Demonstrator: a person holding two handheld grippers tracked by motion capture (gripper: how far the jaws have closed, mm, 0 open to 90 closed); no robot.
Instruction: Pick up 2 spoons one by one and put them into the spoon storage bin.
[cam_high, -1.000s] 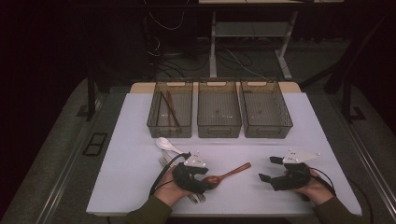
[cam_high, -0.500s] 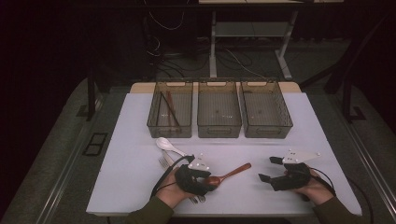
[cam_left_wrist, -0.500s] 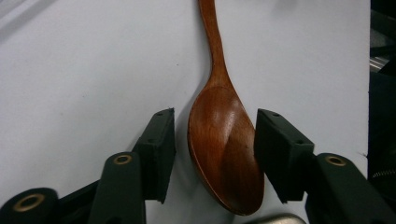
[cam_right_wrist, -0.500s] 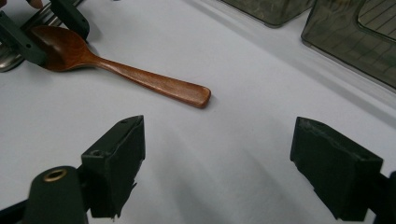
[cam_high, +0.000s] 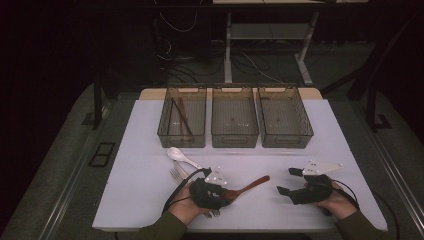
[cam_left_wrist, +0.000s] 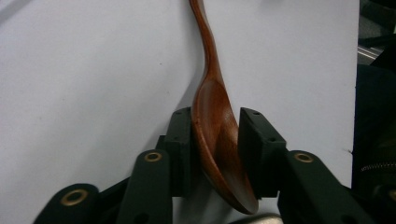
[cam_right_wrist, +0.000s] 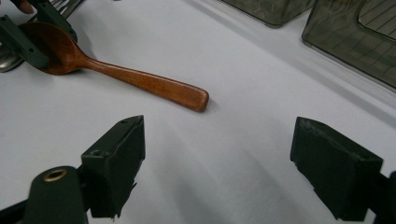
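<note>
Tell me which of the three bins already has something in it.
The left bin: two brown sticks lie inside it, while the middle bin and right bin look empty.

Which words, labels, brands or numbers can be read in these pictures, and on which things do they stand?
None: no readable text appears in any view.
Wooden spoon: plain wood, no mark.
Three clear bins: no label can be made out from the high view.
White spoon: no print visible.
Left tongs and right tongs: black pads with screws and brass rivets, no lettering.
Grey plate on the right tongs: no writing legible.
</note>
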